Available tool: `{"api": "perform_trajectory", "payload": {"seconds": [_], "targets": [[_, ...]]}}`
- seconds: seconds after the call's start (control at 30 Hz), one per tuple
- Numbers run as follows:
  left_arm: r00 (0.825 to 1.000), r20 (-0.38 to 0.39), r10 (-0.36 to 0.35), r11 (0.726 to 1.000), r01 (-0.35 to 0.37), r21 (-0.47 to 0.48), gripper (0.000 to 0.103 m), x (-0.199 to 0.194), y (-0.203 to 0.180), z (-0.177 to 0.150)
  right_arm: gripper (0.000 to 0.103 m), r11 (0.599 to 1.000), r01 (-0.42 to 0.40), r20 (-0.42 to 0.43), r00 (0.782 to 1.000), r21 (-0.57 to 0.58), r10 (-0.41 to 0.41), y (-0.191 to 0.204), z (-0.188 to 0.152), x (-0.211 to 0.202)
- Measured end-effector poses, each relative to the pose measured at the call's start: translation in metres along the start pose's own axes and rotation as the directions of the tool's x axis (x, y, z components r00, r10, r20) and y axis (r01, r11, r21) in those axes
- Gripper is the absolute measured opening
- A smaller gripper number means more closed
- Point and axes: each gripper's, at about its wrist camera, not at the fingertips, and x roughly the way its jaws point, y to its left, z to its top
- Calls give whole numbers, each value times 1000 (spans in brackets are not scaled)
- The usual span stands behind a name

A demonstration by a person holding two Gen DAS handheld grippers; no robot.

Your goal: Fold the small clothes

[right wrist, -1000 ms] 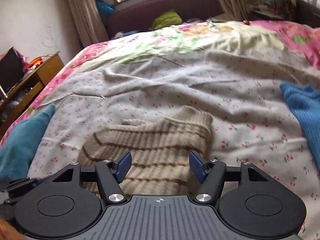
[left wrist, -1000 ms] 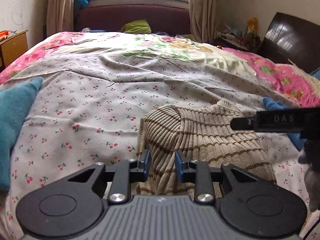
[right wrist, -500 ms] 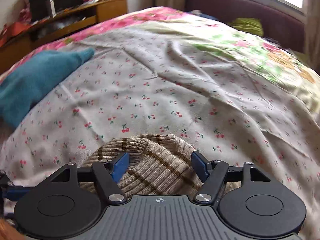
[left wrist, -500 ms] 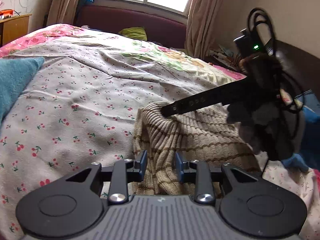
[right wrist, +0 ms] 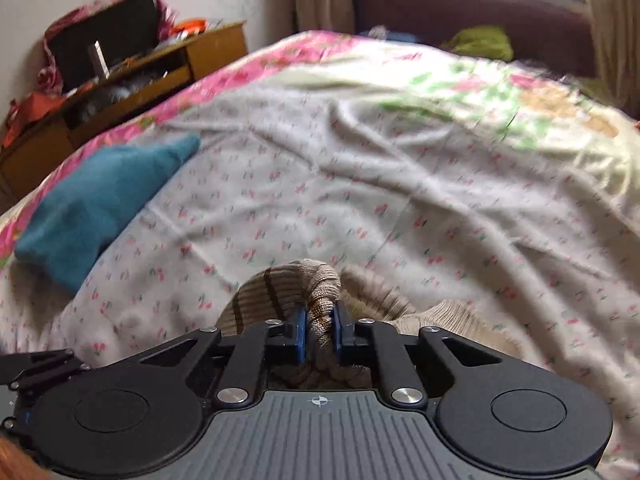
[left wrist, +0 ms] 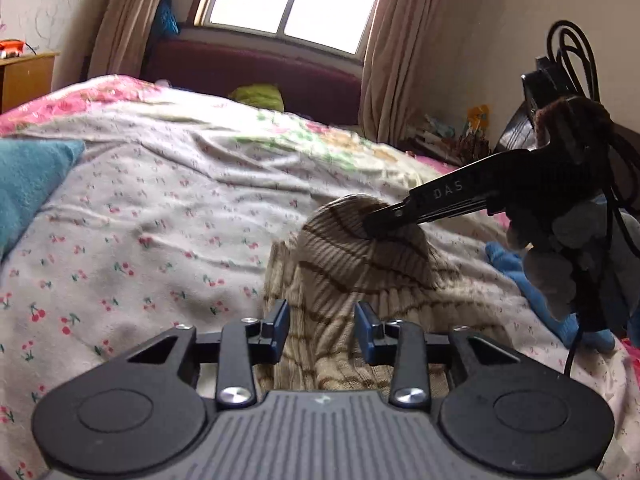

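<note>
A beige ribbed sweater with brown stripes [left wrist: 360, 280] lies on the cherry-print bedsheet [left wrist: 160, 240]. My right gripper [right wrist: 320, 320] is closing, and its blue pads pinch a bunched fold of the sweater [right wrist: 316, 292]. In the left wrist view the right gripper [left wrist: 380, 222] comes in from the right and holds that fold up in a peak. My left gripper [left wrist: 321, 320] sits low over the near edge of the sweater. Its jaws are opening, with knit fabric between the pads but not squeezed.
A teal cloth [right wrist: 100, 200] lies at the bed's left side, and a blue garment [left wrist: 540, 280] lies right of the sweater. A gloved hand with cables [left wrist: 568, 240] holds the right gripper. A cluttered wooden cabinet [right wrist: 120, 92] stands left of the bed.
The right gripper's jaws, wide apart before, have clamped onto a fold of the sweater and raised it. The left gripper's pads have spread a little wider.
</note>
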Motion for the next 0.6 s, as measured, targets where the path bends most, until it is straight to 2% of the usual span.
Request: {"api": "perform_trajectory", "payload": {"seconds": [0.07,0.13,0.2,0.27,0.37,0.4,0.47,0.53,0.6], "targets": [[1000,13,-1,1000,1,-1,51,2,-2,2,11,998,51,36,998,30,-52,-8,8,0],[1000,-7,8,1000,-8,14,51,8,-4,0,11,992,92,34,995,81,-95,-18,14,15],[998,-53,20,999,-18,33,51,16,-5,-4,11,991,78,10,997,110,-80,-19,12,35],[996,-89,32,998,-27,50,51,22,-6,-9,11,993,32,-16,999,112,-31,-13,4,53],[994,-106,30,998,-25,50,51,23,-3,-11,14,994,82,-37,996,79,-79,-1,-2,68],[994,-105,22,999,-18,41,51,22,-1,-11,18,992,94,-41,995,80,-90,-2,-1,68],[994,-104,12,999,-9,32,51,20,1,-10,18,990,108,-32,994,90,-105,-3,3,60],[994,-107,7,1000,-4,26,50,17,2,-10,19,986,130,12,991,101,-132,-1,8,43],[995,-98,14,1000,-12,22,50,12,3,-9,25,985,127,35,991,113,-132,5,10,24]]}}
